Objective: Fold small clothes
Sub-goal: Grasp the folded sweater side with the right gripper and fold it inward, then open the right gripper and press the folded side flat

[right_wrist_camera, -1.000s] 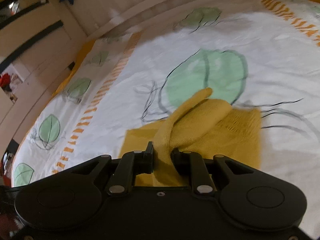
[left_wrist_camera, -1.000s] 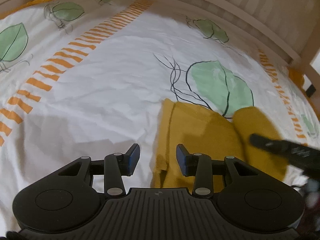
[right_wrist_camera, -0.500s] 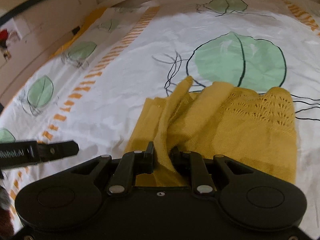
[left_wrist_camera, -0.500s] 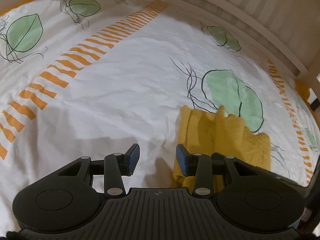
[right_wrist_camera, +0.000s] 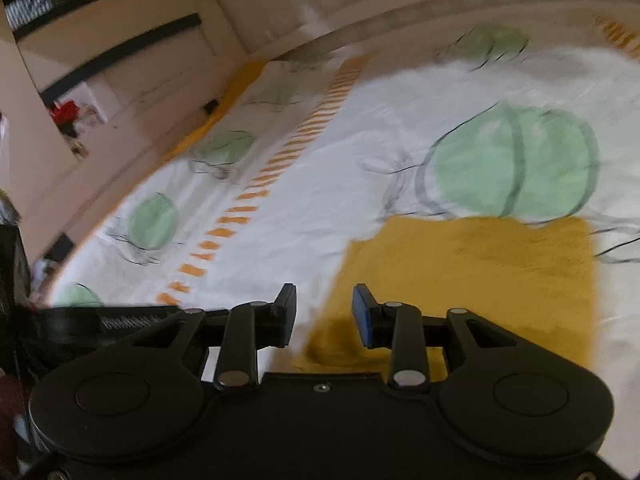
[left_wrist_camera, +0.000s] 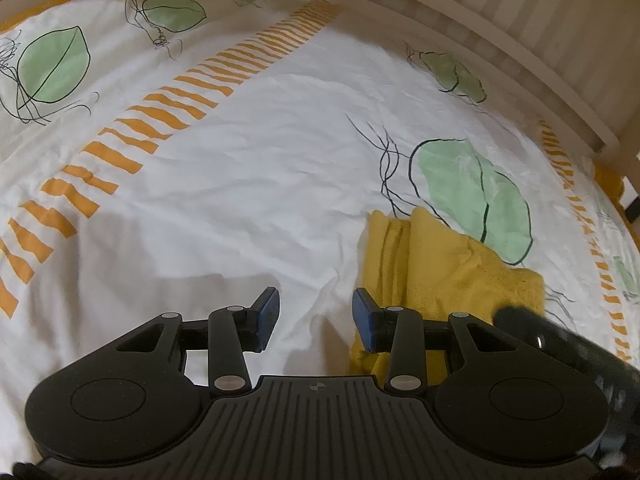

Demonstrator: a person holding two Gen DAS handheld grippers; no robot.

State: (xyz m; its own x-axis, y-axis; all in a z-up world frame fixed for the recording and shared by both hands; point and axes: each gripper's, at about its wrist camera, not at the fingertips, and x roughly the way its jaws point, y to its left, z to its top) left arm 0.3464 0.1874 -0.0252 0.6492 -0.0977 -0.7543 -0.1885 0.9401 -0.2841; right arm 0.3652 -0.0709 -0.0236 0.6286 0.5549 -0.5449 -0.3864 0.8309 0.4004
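Both grippers gape empty: right gripper, jaws just opened, has dropped the yellow garment flat on the bedsheet; left gripper hovers left. Loose layers may spring apart.

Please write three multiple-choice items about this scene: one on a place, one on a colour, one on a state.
1. Where does the garment lie?
A. On the printed bed sheet
B. On a wooden chair
C. In a basket

2. What colour is the garment?
A. Blue
B. Mustard yellow
C. Red

3. In what state is the right tool?
A. Shut on the garment
B. Open, holding nothing
C. Shut on the sheet

Answers:
1 A, the yellow cloth rests flat on the white sheet, just below a green leaf print.
2 B, both views show it mustard yellow.
3 B, its jaws have just been opening, and nothing is pinched between them.
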